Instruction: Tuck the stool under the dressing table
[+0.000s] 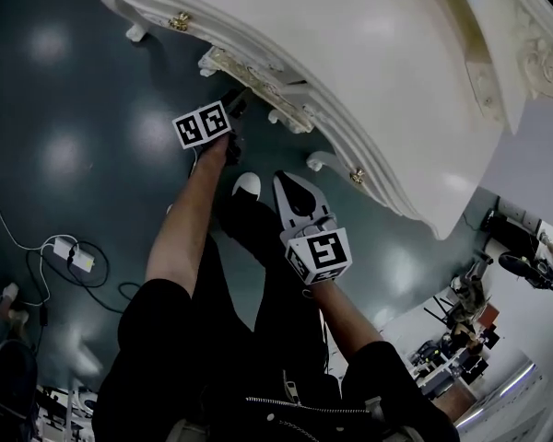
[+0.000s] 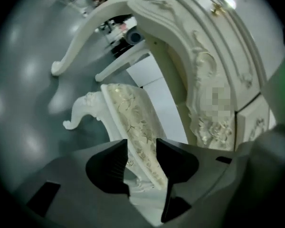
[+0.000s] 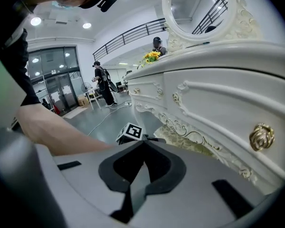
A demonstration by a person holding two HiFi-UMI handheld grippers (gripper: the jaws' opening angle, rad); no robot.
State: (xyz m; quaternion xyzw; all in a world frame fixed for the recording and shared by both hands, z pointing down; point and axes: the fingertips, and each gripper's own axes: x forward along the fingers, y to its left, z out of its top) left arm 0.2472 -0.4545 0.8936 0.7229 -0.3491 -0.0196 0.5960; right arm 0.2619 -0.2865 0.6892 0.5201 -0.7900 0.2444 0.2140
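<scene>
the step in hand looks like taking hold of the stool (image 2: pixel 133 122) to push it in. the stool sits at the far side of the floor (image 1: pixel 64 90), partly under the front of the dressing table (image 1: pixel 369 53), and its gold-patterned seat rim and a curled leg (image 2: pixel 78 113) show outside the table's edge.

the left gripper (image 2: pixel 141 144) reaches out to that rim. its jaws are partly open and straddle the padded seat edge, and the pads seem to press on it from both sides, so i read it as a grip on the stool. the right gripper (image 3: pixel 143 144) hangs nearer the person, just beside the table front, with its jaws together and nothing between them.

the next move probably calls for a level push away from the person. the seat must stay low enough to pass under the carved apron, and the legs should slide without tipping.
</scene>
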